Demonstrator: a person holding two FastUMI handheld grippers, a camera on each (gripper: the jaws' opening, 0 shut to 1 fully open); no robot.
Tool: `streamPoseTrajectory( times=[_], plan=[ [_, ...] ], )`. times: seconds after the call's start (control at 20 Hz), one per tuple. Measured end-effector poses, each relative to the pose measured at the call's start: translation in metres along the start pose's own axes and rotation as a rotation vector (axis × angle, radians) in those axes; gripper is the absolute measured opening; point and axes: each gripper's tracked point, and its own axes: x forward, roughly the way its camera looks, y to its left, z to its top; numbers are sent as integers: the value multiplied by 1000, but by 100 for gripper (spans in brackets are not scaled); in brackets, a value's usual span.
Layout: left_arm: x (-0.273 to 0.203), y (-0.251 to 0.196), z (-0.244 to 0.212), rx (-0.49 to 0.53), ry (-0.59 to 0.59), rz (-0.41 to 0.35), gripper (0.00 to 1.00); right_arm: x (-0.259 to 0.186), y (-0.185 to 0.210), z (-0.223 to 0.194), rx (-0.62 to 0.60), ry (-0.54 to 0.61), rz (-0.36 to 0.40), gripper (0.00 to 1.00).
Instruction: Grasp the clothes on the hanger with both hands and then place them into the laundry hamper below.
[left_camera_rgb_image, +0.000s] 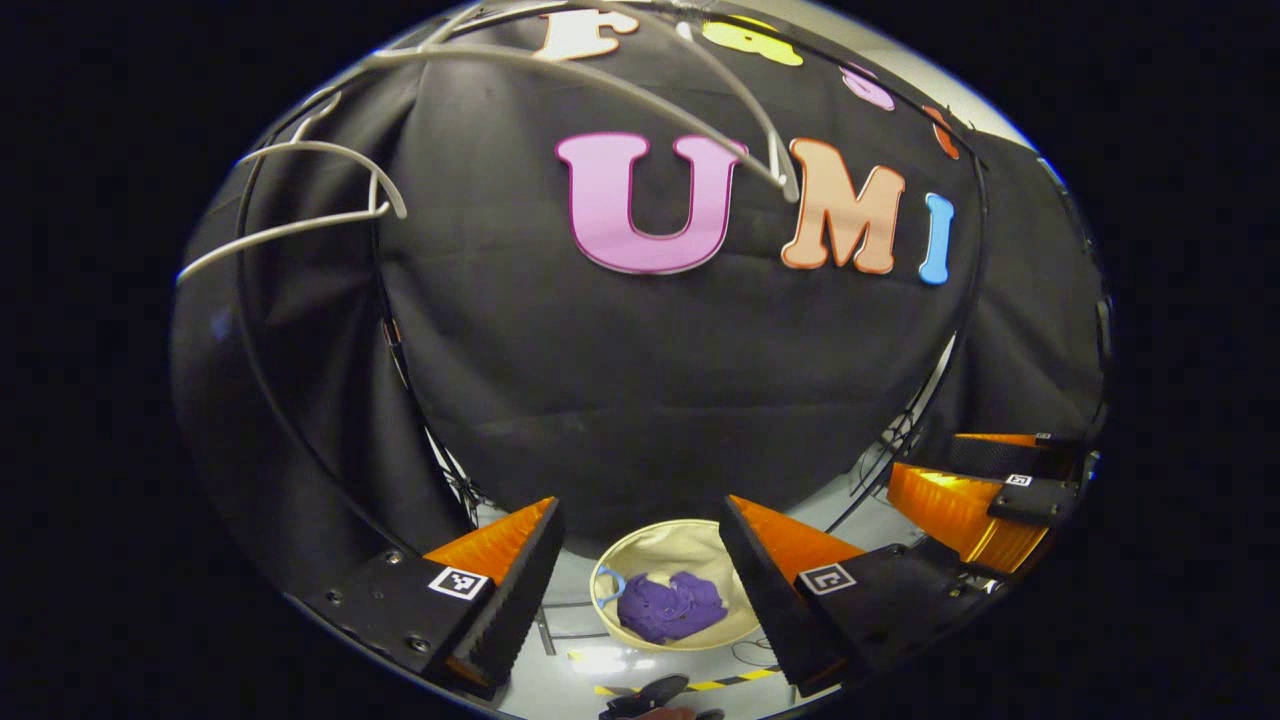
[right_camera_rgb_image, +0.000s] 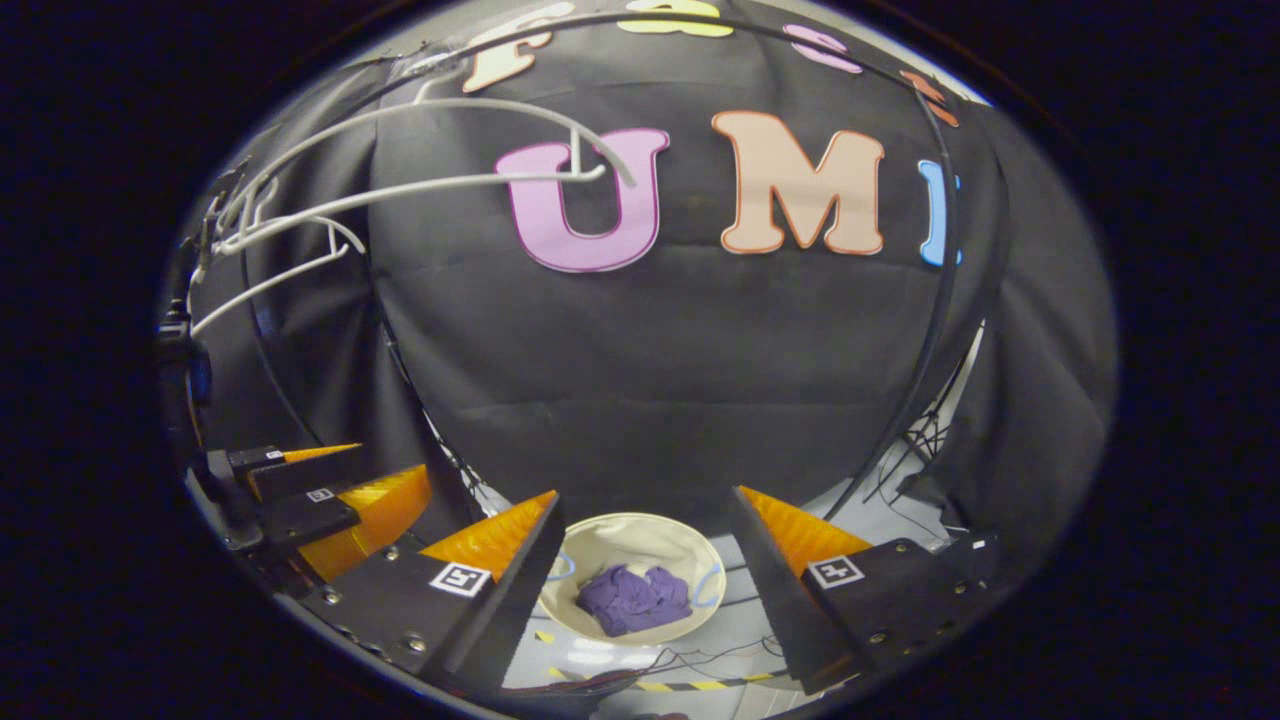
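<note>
Purple crumpled clothes (left_camera_rgb_image: 670, 606) lie in the round cream fabric laundry hamper (left_camera_rgb_image: 690, 545) on the grey floor (left_camera_rgb_image: 870, 520) far below me, a bit toward one side of its bottom; in the right gripper view the same purple heap (right_camera_rgb_image: 632, 598) sits in the hamper (right_camera_rgb_image: 640, 540), seen between my fingers. My left gripper (left_camera_rgb_image: 640, 560) is released, its jaws spread wide with nothing between them, and the hamper shows through the gap. My right gripper (right_camera_rgb_image: 645, 555) is likewise spread open and holds nothing. In the left gripper view my right gripper (left_camera_rgb_image: 985, 480) appears at the right edge, level with mine; in the right gripper view my left gripper (right_camera_rgb_image: 320, 485) appears at the left edge. Bare white plastic hangers (left_camera_rgb_image: 300, 210) hang up on the left against the black cloth wall (left_camera_rgb_image: 650, 380), with no garment on them (right_camera_rgb_image: 400, 190). A yellow-and-black striped tape line (left_camera_rgb_image: 715, 684) runs on the floor just beside the hamper
</note>
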Motion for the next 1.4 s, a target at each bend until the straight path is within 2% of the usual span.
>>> streamPoseTrajectory(
  times=[0.25, 0.55, 0.65, 0.7, 0.8, 0.85, 0.95, 1.05, 1.1, 1.4],
  plan=[
    [-40, 0, 30, 11, -106, 24, 97, -44, -2, 30, -30, -85, 3, 99],
    [-97, 4, 67, 19, -211, 56, 99, -99, -1, 88, -52, -233, 25, 99],
    [-114, 3, 83, 13, -253, 69, 96, -120, -3, 103, -43, -273, 30, 99],
    [-122, 3, 91, 10, -276, 71, 98, -129, -5, 110, -43, -296, 29, 93],
    [-135, 3, 100, -5, -294, 77, 98, -145, -3, 122, -32, -334, 50, 93],
    [-141, 4, 106, -9, -308, 87, 98, -153, 0, 127, -26, -349, 66, 100],
    [-156, 7, 119, -19, -323, 95, 96, -169, -1, 139, -22, -389, 75, 93],
    [-173, 13, 130, -18, -339, 87, 98, -180, -3, 152, -26, -431, 73, 92],
    [-177, 16, 137, -10, -347, 87, 98, -185, -2, 158, -27, -449, 77, 98],
    [-198, 37, 155, 11, -378, 103, 98, -198, -18, 173, 8, -491, 46, 99]
  ],
)
